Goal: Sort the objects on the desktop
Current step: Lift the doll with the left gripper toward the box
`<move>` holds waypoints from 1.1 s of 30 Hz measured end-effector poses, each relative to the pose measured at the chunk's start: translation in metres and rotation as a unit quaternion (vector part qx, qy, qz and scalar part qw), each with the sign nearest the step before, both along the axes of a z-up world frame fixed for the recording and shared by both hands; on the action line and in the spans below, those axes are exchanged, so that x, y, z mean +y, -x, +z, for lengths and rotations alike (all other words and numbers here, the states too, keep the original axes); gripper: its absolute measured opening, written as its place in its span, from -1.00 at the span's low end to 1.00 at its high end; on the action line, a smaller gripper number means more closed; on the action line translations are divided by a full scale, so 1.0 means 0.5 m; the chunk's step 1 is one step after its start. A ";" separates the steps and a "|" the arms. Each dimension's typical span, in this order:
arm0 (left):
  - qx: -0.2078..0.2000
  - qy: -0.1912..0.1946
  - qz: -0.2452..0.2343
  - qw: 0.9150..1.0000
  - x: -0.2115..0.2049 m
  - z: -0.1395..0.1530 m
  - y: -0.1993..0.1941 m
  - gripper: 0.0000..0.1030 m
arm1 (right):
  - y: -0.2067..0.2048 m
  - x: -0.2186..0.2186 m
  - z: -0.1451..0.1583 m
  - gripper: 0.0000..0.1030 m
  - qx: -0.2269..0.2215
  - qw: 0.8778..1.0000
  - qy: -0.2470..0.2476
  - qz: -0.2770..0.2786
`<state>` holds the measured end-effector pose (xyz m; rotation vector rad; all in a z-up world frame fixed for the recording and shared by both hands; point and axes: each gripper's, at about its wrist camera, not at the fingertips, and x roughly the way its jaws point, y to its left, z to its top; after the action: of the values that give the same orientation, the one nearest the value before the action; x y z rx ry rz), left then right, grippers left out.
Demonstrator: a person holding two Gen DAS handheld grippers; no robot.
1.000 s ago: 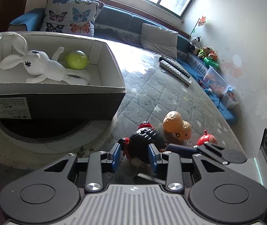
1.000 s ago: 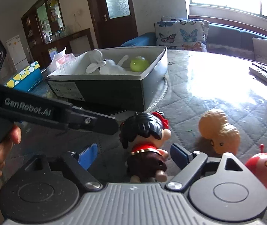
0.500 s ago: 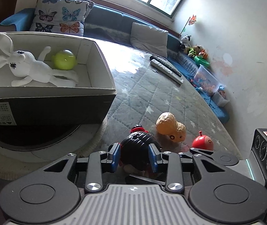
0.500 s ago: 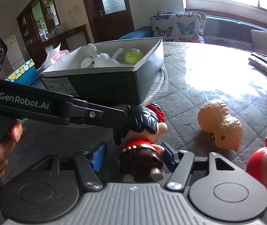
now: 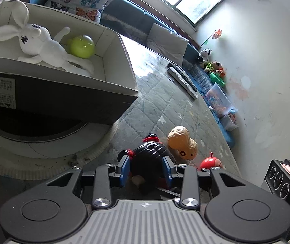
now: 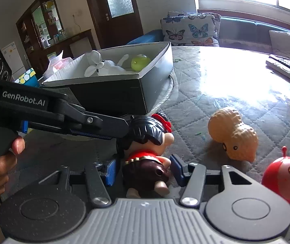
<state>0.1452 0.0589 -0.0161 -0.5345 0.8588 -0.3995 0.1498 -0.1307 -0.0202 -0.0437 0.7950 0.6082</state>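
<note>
A doll with black hair and red dress [image 6: 145,142] [image 5: 150,154] stands tilted on the quilted table. My left gripper [image 5: 146,169] is shut on the doll's head; it shows from the side in the right wrist view [image 6: 96,125]. My right gripper [image 6: 143,167] has its blue pads on either side of the doll's brown lower body, with small gaps showing. A peanut toy [image 6: 233,132] and a red round toy [image 6: 283,174] lie to the right. An open shoebox [image 5: 116,61] holds a white rabbit [image 5: 37,42] and a green ball [image 5: 82,46].
Two remote controls [image 5: 182,81] lie farther back on the table. A sofa with butterfly cushions [image 6: 189,29] runs behind the table. The box stands on a round raised disc [image 5: 43,148]. Toys and plastic bins [image 5: 218,99] sit along the wall.
My left gripper has closed in around the doll's head and the doll has tipped. My right gripper's fingers have narrowed around the doll's lower body.
</note>
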 end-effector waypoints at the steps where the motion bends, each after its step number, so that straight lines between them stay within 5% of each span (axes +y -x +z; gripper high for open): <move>1: 0.000 0.000 -0.002 1.000 -0.003 0.000 0.000 -0.26 | 0.000 0.002 0.001 0.06 -0.001 1.000 0.002 0.001; 14: 0.052 0.048 0.014 0.997 -0.001 -0.023 0.002 -0.23 | 0.002 0.013 0.004 0.08 0.000 1.000 0.021 0.016; 33: 0.057 0.055 0.021 0.997 0.002 -0.031 0.004 -0.19 | 0.020 0.008 0.020 0.10 -0.016 0.999 0.031 0.028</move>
<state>0.1434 0.0598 -0.0316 -0.6805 0.9376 -0.3820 0.1395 -0.1268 -0.0104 -0.1330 0.7844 0.6335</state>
